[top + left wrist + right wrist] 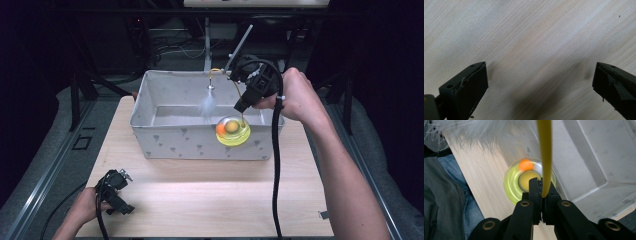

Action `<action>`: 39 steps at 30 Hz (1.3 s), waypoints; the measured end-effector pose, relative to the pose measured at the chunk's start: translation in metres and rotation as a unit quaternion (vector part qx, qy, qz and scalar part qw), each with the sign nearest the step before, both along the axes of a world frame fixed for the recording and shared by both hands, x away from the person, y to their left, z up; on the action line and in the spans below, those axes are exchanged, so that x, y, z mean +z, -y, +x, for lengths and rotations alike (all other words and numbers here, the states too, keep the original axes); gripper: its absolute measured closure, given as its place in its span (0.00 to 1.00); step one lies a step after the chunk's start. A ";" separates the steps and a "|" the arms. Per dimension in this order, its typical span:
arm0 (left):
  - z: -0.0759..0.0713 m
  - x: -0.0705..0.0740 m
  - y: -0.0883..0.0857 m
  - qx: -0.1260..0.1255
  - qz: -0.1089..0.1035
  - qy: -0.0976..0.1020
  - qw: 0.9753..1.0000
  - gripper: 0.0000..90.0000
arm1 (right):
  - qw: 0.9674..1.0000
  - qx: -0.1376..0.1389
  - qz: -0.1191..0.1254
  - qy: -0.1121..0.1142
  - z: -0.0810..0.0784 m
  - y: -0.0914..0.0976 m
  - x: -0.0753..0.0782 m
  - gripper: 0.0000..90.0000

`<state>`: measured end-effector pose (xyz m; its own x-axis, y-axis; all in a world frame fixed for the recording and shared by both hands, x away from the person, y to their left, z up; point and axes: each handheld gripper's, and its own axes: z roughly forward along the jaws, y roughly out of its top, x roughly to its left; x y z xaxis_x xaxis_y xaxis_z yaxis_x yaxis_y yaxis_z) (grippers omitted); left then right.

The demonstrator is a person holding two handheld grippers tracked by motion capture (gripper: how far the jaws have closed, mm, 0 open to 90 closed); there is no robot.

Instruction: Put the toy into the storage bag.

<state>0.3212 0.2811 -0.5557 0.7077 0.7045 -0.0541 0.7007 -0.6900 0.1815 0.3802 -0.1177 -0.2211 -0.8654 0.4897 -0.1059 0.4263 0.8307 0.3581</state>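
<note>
Toy in mid-air: my right hand-held gripper (243, 106), at the upper right of the high view, pinched the yellow wire (544, 157) of a cat toy, jaws pressed together on it. The toy's yellow-green disc (233, 131) with its orange ball (220, 129) hung over the front wall of the grey fabric bin (165, 145), the white feather (207, 106) dangling above the bin's floor. By my reading the pick-up was done and the setting-down was left. My left hand-held gripper (116, 192) rested at the lower left of the bench (210, 195), jaws spread. The right gripper view revealed the pinch; the high view gave the toy's place.
</note>
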 end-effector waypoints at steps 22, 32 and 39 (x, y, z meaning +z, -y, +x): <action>0.000 0.000 0.000 0.000 0.000 0.001 1.000 0.00 | 0.998 -0.063 0.003 0.007 0.045 0.012 0.010 0.98; 0.000 0.000 0.000 -0.003 0.000 0.001 1.000 0.00 | 0.995 -0.097 0.001 0.011 0.068 0.017 0.004 0.98; 0.001 0.000 0.000 -0.005 -0.001 0.001 1.000 0.00 | 0.993 -0.118 0.000 0.022 0.082 0.020 -0.002 0.98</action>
<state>0.3222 0.2811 -0.5555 0.7151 0.6969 -0.0545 0.6932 -0.6970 0.1835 0.4617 -0.1377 -0.2229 -0.7217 0.6775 -0.1419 0.5920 0.7104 0.3806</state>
